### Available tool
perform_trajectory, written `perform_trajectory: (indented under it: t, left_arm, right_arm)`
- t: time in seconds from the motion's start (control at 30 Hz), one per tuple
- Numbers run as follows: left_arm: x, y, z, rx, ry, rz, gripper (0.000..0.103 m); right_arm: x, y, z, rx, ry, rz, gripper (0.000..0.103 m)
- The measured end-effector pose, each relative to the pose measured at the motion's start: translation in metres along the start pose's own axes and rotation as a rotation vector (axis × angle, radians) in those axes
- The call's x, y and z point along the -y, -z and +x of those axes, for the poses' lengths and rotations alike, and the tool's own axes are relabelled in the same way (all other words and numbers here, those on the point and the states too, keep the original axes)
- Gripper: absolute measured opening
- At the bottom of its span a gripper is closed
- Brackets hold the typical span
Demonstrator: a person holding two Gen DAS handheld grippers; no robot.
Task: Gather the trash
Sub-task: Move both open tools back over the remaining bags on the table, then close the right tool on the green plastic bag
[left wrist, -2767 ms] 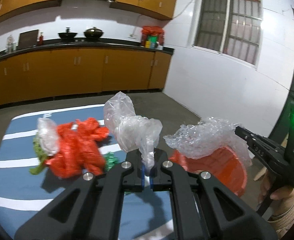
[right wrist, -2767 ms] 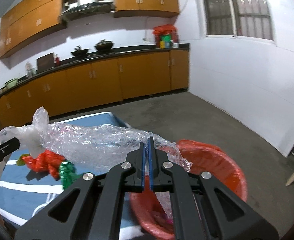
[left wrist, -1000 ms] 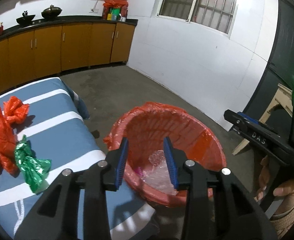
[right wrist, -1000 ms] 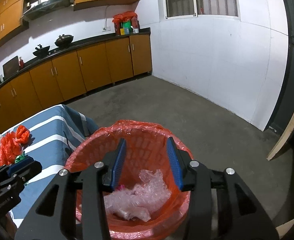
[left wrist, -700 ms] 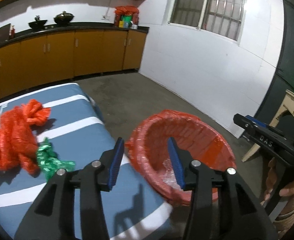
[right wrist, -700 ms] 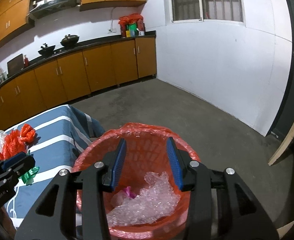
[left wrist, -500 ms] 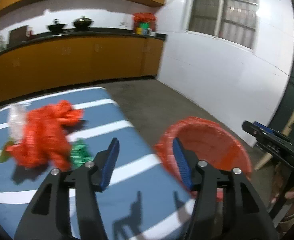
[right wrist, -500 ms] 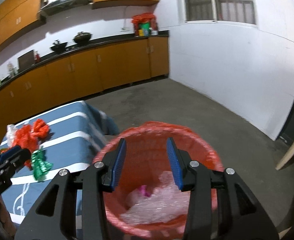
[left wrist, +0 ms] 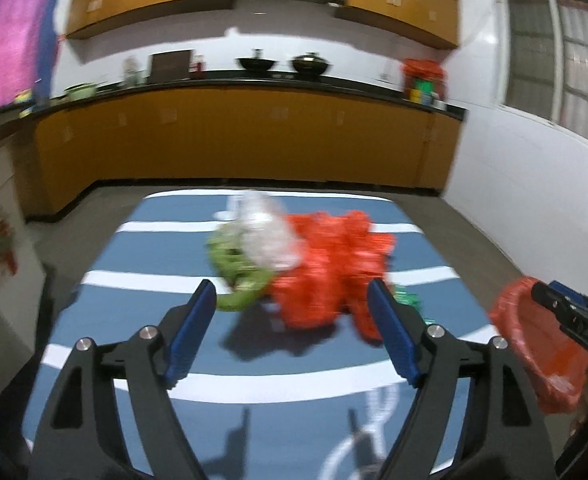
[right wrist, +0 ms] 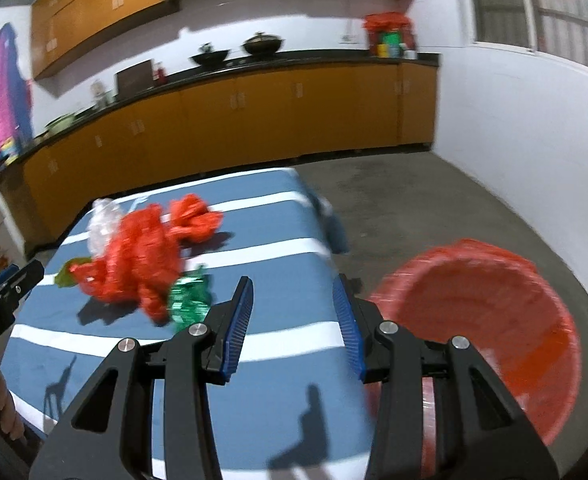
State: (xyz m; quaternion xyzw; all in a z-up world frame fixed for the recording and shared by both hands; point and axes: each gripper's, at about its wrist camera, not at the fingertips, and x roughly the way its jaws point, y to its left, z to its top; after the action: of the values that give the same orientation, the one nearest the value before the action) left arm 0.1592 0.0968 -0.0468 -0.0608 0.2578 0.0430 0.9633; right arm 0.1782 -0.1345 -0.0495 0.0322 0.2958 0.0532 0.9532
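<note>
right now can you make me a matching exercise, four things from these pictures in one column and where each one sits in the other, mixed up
Things:
1. red plastic bag
2. green wrapper
3. red bin
4. two woks

Places:
A. on the floor beside the table
B. on the black kitchen counter
C. middle of the striped table
D. on the table, just right of the red bag

Pairs: 1-C, 2-D, 3-A, 4-B

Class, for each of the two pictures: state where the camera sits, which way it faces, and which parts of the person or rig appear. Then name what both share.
Left wrist: sits on the left gripper, facing the blue striped table and kitchen cabinets; the right gripper shows at right.
Right wrist: sits on the right gripper, facing table edge and red-lined round bin; left gripper and fingers at left.
Shared: crumpled red plastic bag, bin, table.
</note>
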Motion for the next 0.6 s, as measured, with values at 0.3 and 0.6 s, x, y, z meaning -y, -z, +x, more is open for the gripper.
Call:
perform_trajectory:
  t: [0.3,0.6]
  left_arm:
    - [-0.056,0.002,0.004,0.01,-0.094,-0.083,0.078]
    - [-0.075,0.002,0.012,-0.003,-0.107,-0.114,0.078]
  right_arm:
    - [-0.063,0.005,0.062,-0.09,-0.099,-0.068,0.043]
    - [-0.085,0.017,0.1,-0.179,-0.101,-0.108,0.043]
